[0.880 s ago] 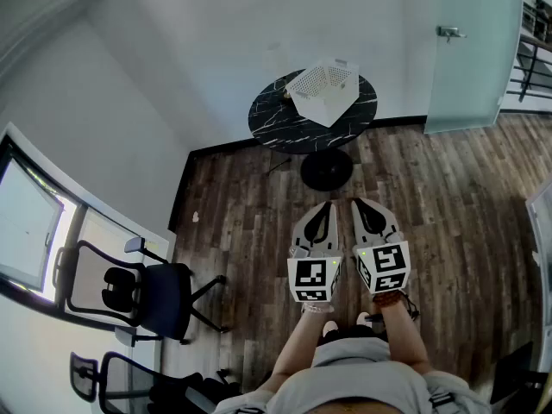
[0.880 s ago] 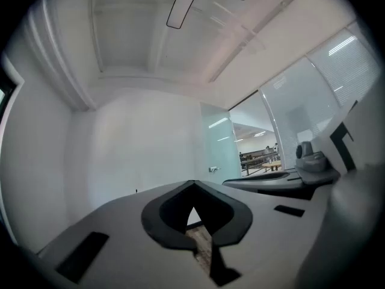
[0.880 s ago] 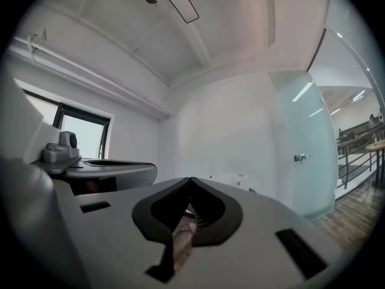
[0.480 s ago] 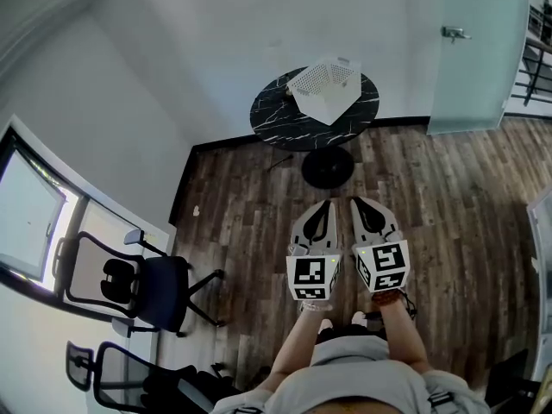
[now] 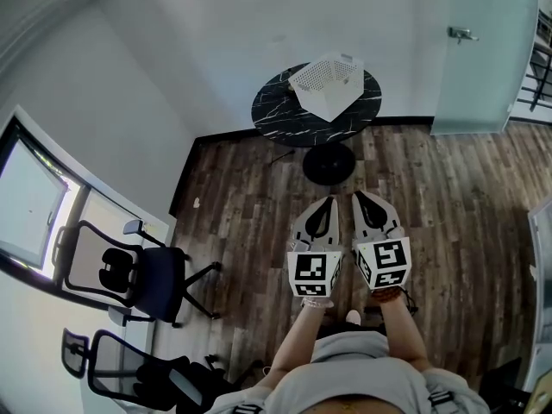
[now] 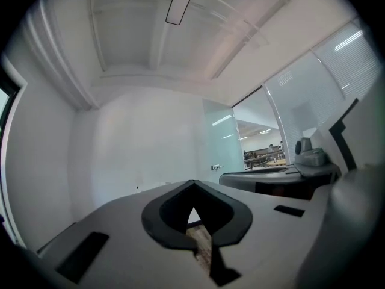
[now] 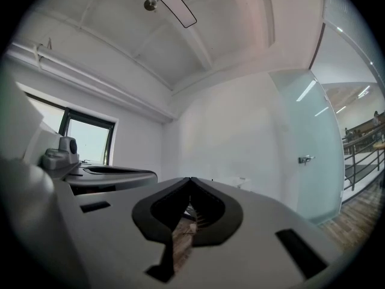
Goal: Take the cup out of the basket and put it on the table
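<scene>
Grippers: both are held level and side by side in front of the person, above the floor (image 5: 250, 197), pointing towards the far table (image 5: 276, 110).

Left gripper (image 5: 330, 200): jaws pressed together. In the left gripper view its tips (image 6: 192, 182) meet at a point. Only floor and wall show through the opening behind them, and nothing is gripped.

Right gripper (image 5: 355, 195): jaws pressed together. In the right gripper view the tips (image 7: 190, 179) meet in the same way, and nothing is pinched between them.

Table: round, with a black top veined in white, on a dark round base (image 5: 329, 163). It stands against the far wall, well apart from both grippers.

Basket (image 5: 326, 83): white, perforated, resting on the table top towards its right side. No gripper touches it.

Cup: cannot be made out in any view. The inside of the basket is too small in the head view to show its contents.

Surroundings: two black chairs stand at the left, one (image 5: 147, 279) beside a window (image 5: 30, 214) and the other (image 5: 129, 369) nearer. A frosted glass door (image 5: 479, 59) with a metal handle (image 5: 463, 34) stands at the far right, just beside the table.
</scene>
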Tool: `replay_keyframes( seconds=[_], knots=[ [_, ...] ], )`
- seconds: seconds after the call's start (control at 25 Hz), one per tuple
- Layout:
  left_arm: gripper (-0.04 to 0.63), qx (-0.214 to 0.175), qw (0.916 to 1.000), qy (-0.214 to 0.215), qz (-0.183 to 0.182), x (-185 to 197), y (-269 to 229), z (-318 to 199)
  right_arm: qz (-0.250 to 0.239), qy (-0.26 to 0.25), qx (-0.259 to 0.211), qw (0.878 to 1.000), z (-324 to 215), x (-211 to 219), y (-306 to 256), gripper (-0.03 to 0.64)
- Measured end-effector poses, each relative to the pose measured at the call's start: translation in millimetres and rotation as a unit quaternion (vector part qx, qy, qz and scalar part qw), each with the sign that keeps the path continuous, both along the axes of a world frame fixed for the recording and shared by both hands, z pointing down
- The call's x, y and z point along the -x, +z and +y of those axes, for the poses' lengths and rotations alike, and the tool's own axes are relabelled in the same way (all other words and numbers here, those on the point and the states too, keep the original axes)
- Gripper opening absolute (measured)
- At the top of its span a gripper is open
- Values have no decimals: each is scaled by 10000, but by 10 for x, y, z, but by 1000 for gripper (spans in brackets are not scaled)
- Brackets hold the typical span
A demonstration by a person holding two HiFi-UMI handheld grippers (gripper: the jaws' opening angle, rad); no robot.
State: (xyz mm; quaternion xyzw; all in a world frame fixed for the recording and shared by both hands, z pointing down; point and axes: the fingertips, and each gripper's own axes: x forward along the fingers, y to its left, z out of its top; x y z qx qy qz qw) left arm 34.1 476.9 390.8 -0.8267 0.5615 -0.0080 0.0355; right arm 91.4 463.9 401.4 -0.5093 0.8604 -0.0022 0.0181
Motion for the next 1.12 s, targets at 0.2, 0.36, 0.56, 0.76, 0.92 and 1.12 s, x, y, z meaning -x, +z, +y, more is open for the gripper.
replay_keyframes(
  seconds=[0.2, 0.36, 0.56, 0.76, 0.92, 1.12],
  knots=[
    [5, 74, 10000, 37, -9, -54, 57, -102, 26, 24, 4, 10000, -82, -43, 14, 9],
    [5, 148, 9998, 111, 64, -52, 79, -223, 51, 77, 21, 10000, -204, -41, 48, 9],
    [5, 208, 9996, 147, 94, 61, 125, -466, 66, 157, 57, 9998, -435, 37, 95, 9],
    [5, 232, 9995, 219, 87, 205, 159, -809, 92, 223, 75, 9997, -752, 182, 127, 9],
    [5, 227, 9992, 329, 31, 298, 174, -1104, 81, 314, 82, 9994, -1032, 293, 140, 9],
    [5, 245, 9984, 508, 54, 419, 192, -1441, 72, 417, 111, 9990, -1358, 459, 160, 9]
  ],
)
